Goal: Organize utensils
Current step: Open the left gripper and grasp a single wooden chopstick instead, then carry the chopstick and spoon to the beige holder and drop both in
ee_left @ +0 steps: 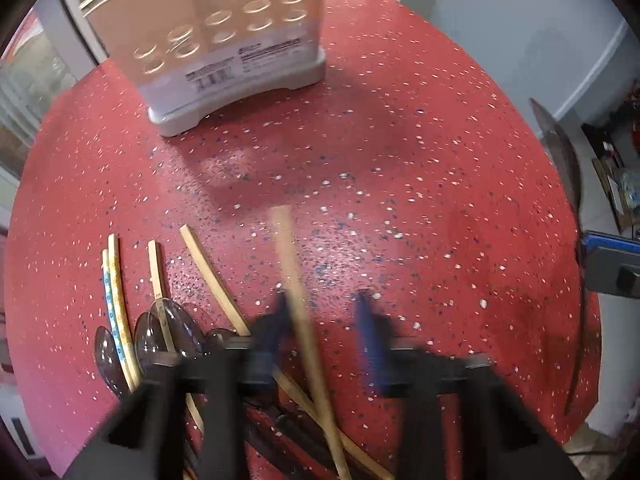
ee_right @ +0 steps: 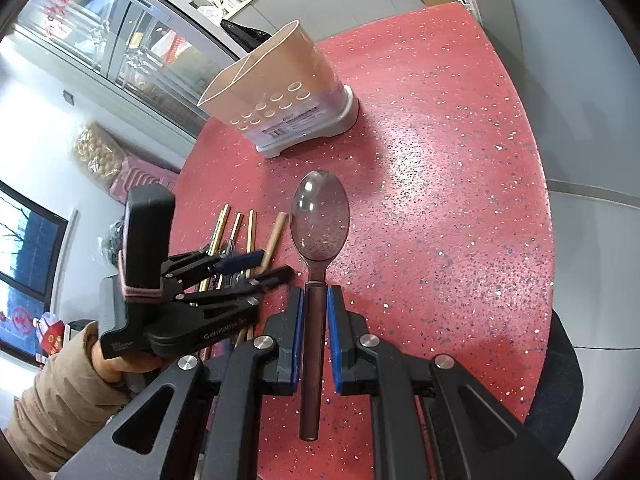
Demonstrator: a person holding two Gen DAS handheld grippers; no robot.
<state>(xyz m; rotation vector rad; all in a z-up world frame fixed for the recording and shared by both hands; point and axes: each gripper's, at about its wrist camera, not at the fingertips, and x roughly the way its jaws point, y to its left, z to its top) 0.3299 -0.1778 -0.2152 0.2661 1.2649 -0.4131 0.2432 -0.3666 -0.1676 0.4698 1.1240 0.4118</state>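
Observation:
A beige utensil holder (ee_left: 224,32) (ee_right: 280,92) with round holes stands on a grey base at the far side of the red table. My left gripper (ee_left: 322,300) (ee_right: 278,263) points down over a pile of loose chopsticks (ee_left: 156,272) and clear spoons (ee_left: 160,332). Its fingers are blurred. A thick beige chopstick (ee_left: 288,248) (ee_right: 276,232) runs between them, against the left pad. My right gripper (ee_right: 316,292) is shut on the handle of a smoky translucent spoon (ee_right: 320,216) (ee_left: 560,160), held above the table with its bowl pointing forward.
The round red speckled table (ee_left: 400,140) (ee_right: 440,160) ends close on the right, with a dark chair (ee_right: 560,380) beyond it. A person's hand and tan sleeve (ee_right: 60,392) hold the left gripper. Glass cabinet doors and bags stand behind the holder.

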